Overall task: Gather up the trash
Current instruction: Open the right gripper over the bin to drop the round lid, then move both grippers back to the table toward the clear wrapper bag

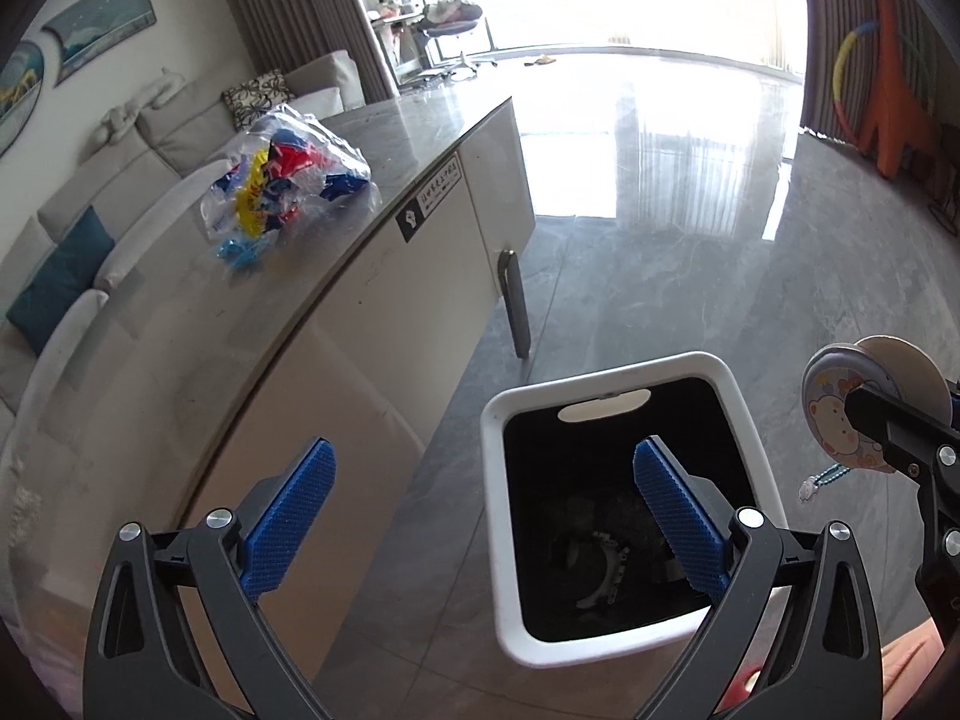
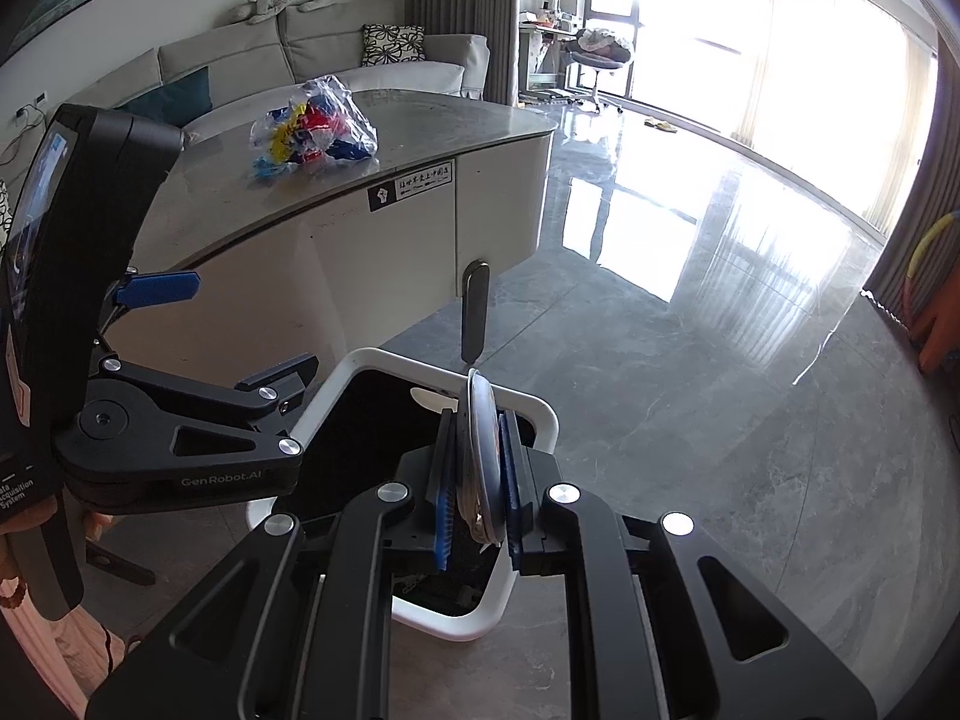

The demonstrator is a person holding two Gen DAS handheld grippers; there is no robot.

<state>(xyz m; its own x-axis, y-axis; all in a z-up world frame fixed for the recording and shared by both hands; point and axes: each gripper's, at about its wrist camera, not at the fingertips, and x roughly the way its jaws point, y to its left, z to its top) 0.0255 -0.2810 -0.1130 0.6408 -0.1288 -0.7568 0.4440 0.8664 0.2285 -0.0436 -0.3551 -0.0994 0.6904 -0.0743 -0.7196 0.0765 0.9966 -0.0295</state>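
Observation:
A white trash bin (image 1: pixel 744 414) with a black liner stands on the floor beside the table; it also shows in the right wrist view (image 2: pixel 360 363). My left gripper (image 1: pixel 483 483) is open and empty, held above the bin's left rim. My right gripper (image 2: pixel 477 459) is shut on a round flat cartoon-printed case (image 2: pixel 480 420), edge-on above the bin; in the left wrist view the case (image 1: pixel 840 420) hangs right of the bin with a small charm (image 1: pixel 810 486) dangling. A crumpled clear plastic bag with colourful wrappers (image 1: pixel 282 186) lies on the grey tabletop, also in the right wrist view (image 2: pixel 315 123).
The curved grey table (image 1: pixel 198 324) has white sides and a dark leg (image 1: pixel 516 306). A light sofa (image 2: pixel 300 54) with cushions stands behind it. Glossy grey floor (image 1: pixel 690 240) stretches toward bright windows. An orange giraffe toy (image 1: pixel 894 96) stands at the right.

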